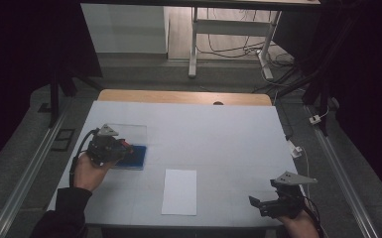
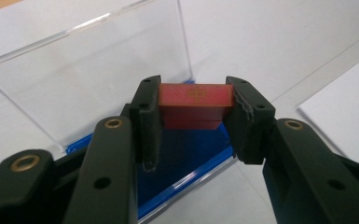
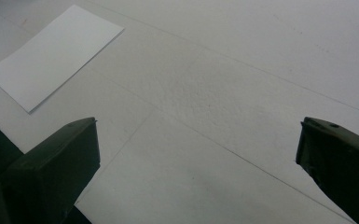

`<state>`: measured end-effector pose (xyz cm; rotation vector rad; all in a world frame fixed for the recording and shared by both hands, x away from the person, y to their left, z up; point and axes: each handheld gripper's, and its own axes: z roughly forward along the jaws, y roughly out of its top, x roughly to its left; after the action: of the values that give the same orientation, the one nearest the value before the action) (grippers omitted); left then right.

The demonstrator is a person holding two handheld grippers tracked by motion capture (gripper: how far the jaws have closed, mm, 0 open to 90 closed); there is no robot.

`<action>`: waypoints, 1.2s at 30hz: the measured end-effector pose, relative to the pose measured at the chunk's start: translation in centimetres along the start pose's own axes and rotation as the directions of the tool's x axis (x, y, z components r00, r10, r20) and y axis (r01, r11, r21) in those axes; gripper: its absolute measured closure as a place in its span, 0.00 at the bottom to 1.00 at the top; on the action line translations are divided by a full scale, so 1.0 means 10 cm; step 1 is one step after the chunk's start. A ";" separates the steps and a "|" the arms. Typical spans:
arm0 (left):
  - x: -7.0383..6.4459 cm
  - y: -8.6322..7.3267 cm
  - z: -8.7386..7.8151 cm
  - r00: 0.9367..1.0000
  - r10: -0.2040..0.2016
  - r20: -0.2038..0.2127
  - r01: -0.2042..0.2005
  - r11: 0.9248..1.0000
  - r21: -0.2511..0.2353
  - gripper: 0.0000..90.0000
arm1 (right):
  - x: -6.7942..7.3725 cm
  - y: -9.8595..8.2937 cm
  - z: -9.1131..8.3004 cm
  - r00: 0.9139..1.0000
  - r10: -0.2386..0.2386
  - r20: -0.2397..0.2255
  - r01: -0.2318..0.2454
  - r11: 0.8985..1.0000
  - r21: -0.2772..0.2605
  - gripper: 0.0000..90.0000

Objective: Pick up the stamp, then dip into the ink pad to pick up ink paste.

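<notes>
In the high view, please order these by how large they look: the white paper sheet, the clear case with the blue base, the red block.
1. white paper sheet
2. clear case, close to the sheet
3. red block, mostly hidden by the left gripper

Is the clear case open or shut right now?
Open. The clear lid stands up behind the blue tray, and the left gripper holds a red block above that tray.

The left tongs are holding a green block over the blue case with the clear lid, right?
Not quite: the block is red, not green. The left gripper view shows it pinched between the left tongs, above the blue case with its clear lid standing open. The rest is right.
</notes>
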<state>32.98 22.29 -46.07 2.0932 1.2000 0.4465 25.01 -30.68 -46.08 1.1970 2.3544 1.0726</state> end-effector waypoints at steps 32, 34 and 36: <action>0.04 -0.16 0.41 0.999 -0.001 -0.054 0.008 0.991 0.136 0.65 | 0.01 0.01 0.01 1.000 -0.018 -0.003 0.018 1.000 0.009 0.00; 0.06 -0.19 0.41 0.999 -0.026 -0.039 0.030 0.992 0.125 0.65 | 0.01 0.01 0.01 1.000 -0.019 -0.004 0.019 1.000 0.010 0.00; 0.12 -0.22 0.41 0.998 -0.065 -0.007 0.065 0.992 0.107 0.65 | 0.01 0.01 0.01 1.000 -0.020 -0.003 0.020 1.000 0.011 0.00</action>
<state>34.61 22.47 -50.56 2.1370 1.3162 0.3637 25.04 -30.46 -46.12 1.1743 2.3724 1.0575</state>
